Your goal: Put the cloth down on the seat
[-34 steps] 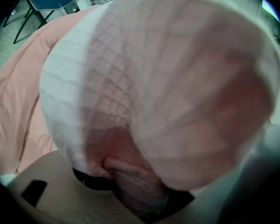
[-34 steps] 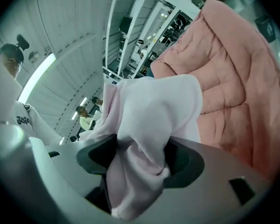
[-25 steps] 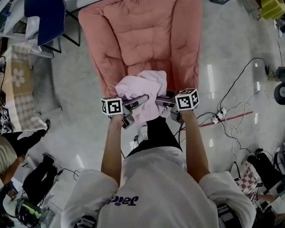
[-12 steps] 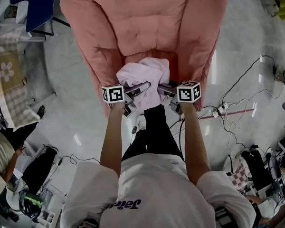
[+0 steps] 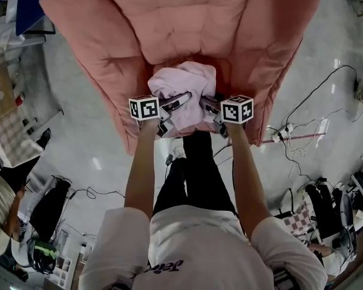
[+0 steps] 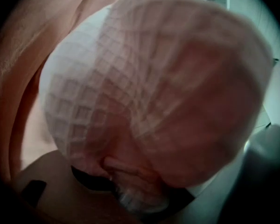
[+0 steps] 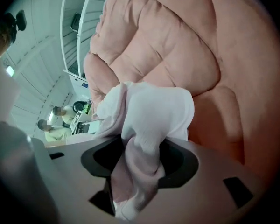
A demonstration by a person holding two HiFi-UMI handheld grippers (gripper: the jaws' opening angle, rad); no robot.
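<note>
A crumpled pale pink cloth (image 5: 184, 84) hangs between both grippers over the front edge of the salmon-pink armchair's seat (image 5: 187, 29). My left gripper (image 5: 178, 101) grips its left side. In the left gripper view the waffle-textured cloth (image 6: 144, 87) fills the frame and bunches into the jaws (image 6: 130, 190). My right gripper (image 5: 207, 104) holds the right side, and its jaws are closing. In the right gripper view a fold of cloth (image 7: 154, 115) is pinched between the jaws (image 7: 137, 167), with the padded armchair (image 7: 186, 45) behind it.
Cables (image 5: 302, 113) and a power strip (image 5: 281, 136) lie on the glossy floor to the right. A blue chair (image 5: 24, 5) and a patterned mat (image 5: 0, 101) are at the left. A seated person (image 5: 0, 204) is at lower left.
The head view has moved forward over the armchair, which now fills the top of the frame. Both grippers have carried the cloth up toward the seat, still side by side.
</note>
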